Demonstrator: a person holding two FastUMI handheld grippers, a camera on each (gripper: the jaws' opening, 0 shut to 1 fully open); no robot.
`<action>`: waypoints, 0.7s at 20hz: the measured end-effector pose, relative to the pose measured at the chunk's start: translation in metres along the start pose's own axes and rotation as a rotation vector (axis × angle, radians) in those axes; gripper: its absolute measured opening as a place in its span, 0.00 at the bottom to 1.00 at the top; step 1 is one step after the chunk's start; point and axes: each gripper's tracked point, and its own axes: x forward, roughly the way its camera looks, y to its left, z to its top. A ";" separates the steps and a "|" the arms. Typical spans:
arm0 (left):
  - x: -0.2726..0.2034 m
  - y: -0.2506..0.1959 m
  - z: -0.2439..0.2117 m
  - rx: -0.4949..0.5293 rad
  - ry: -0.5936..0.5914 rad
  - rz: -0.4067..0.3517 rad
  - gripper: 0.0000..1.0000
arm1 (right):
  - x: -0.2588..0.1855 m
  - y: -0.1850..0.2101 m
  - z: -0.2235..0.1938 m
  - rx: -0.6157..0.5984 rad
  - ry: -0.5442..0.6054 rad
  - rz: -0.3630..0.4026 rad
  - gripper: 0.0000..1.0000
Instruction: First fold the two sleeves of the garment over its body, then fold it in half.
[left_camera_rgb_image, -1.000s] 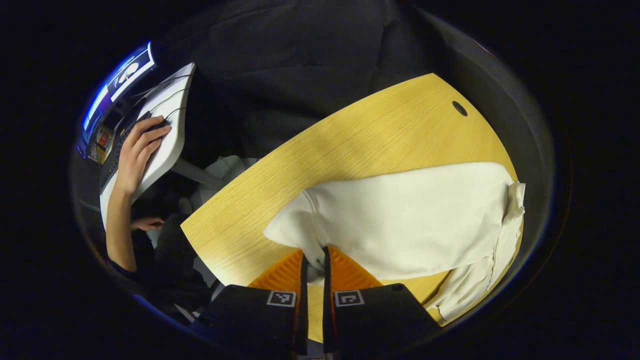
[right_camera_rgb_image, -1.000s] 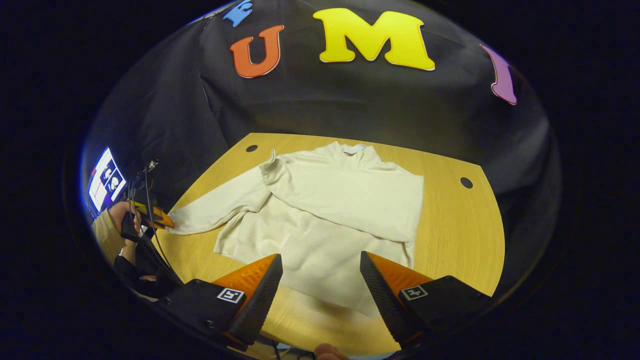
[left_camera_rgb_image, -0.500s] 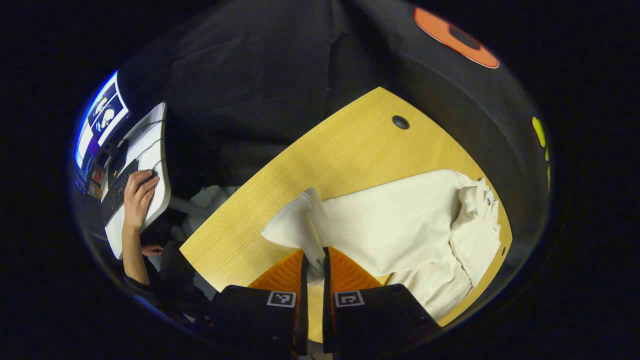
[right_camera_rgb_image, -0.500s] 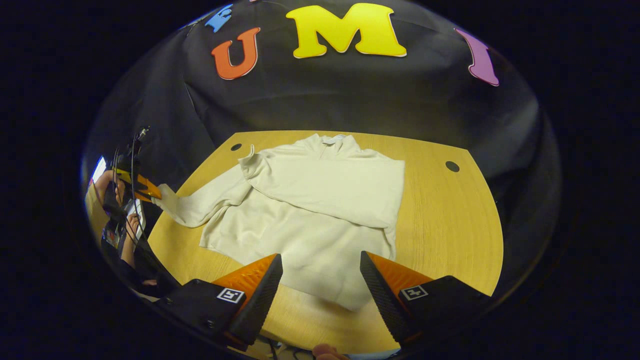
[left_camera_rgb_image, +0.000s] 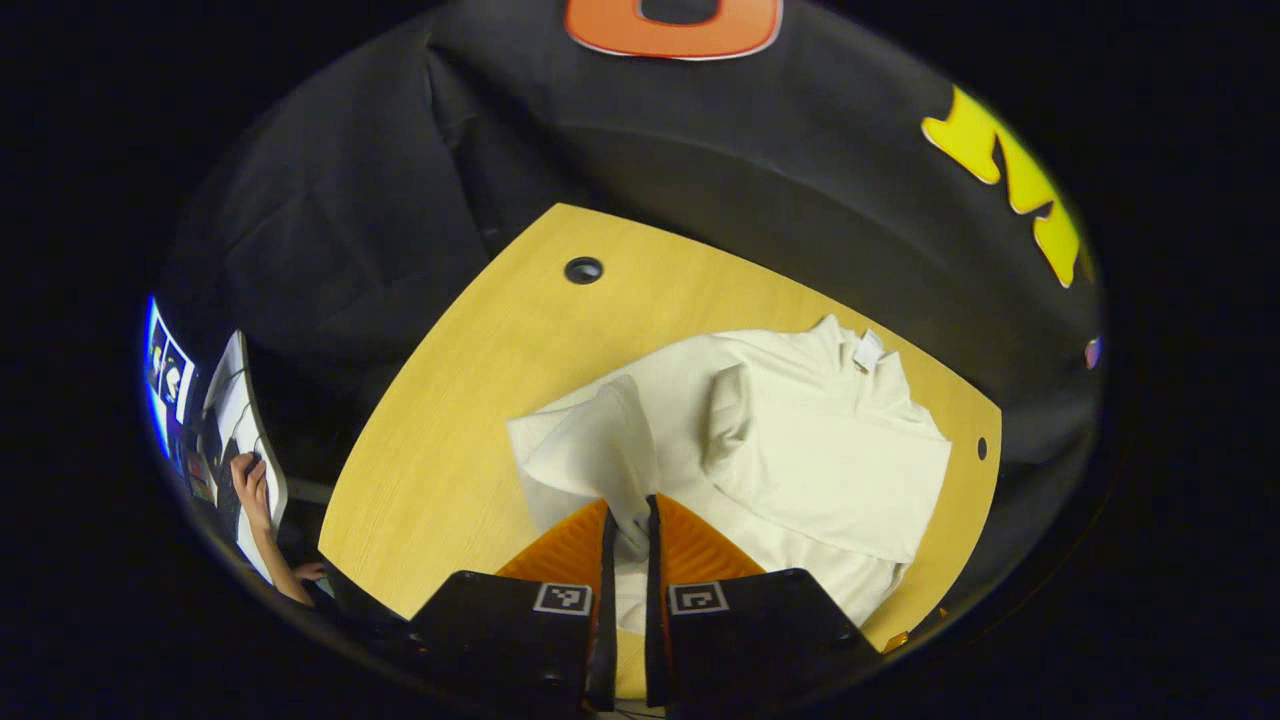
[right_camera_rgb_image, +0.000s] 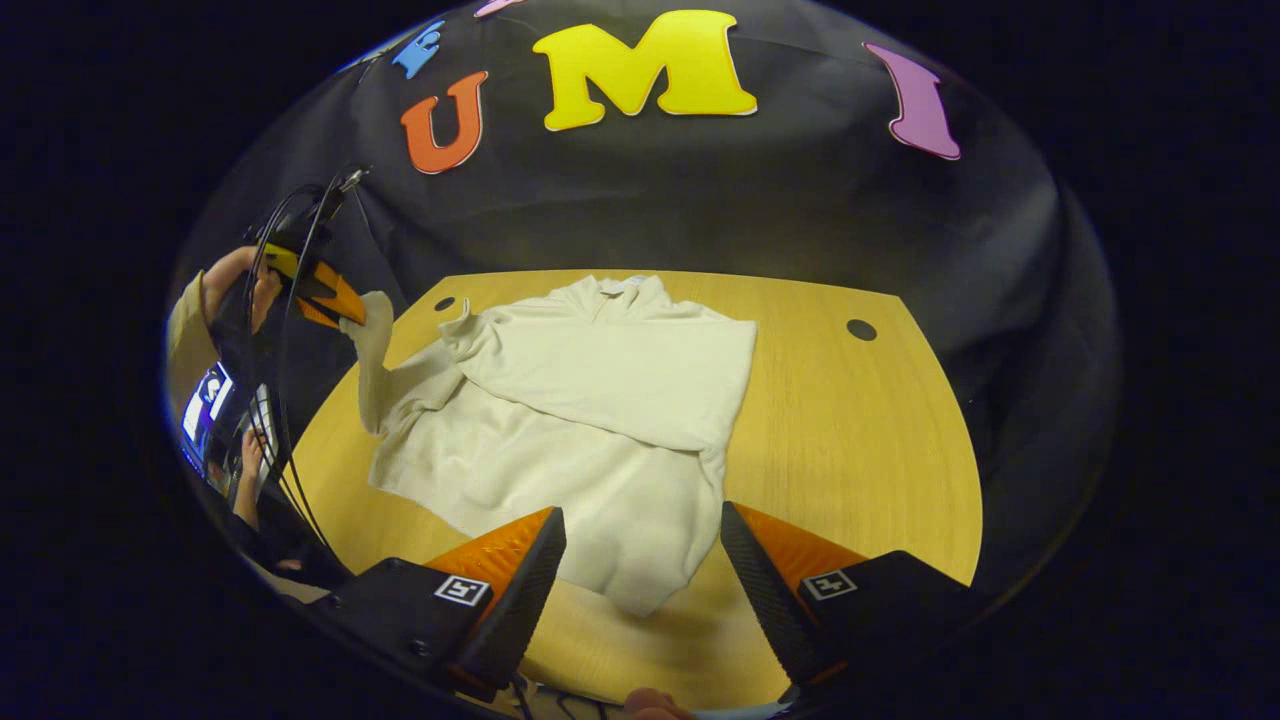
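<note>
One sleeve (right_camera_rgb_image: 375, 375) hangs lifted at nine o'clock, clamped in left gripper (left_camera_rgb_image: 627, 530); right gripper (right_camera_rgb_image: 640, 545) gapes idle; slipping cuff would drop crooked.

The left gripper (left_camera_rgb_image: 628, 530) sits at the bottom of the left gripper view, its two fingers (left_camera_rgb_image: 570, 550) pressed nearly together on the end of a cream sleeve (left_camera_rgb_image: 600, 455) — the cloth rises from the pinch in a lifted fold. Beyond it a cream garment (left_camera_rgb_image: 820, 470) lies on a light wooden table (left_camera_rgb_image: 480, 400), its other sleeve already folded across the body and a small white tag at the collar. A round dark hole (left_camera_rgb_image: 584, 270) marks the table's far side. At far left — a person's hand (left_camera_rgb_image: 250, 485) on a white desk
</note>
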 end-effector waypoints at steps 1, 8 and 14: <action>0.004 -0.025 0.000 0.030 0.002 -0.016 0.14 | -0.001 -0.008 -0.001 -0.005 -0.002 -0.010 0.97; 0.039 -0.199 -0.015 0.181 0.040 -0.079 0.14 | 0.000 -0.054 -0.030 -0.001 0.062 -0.037 0.97; 0.070 -0.326 -0.021 0.330 0.058 -0.142 0.14 | -0.002 -0.080 -0.051 0.005 0.110 -0.047 0.97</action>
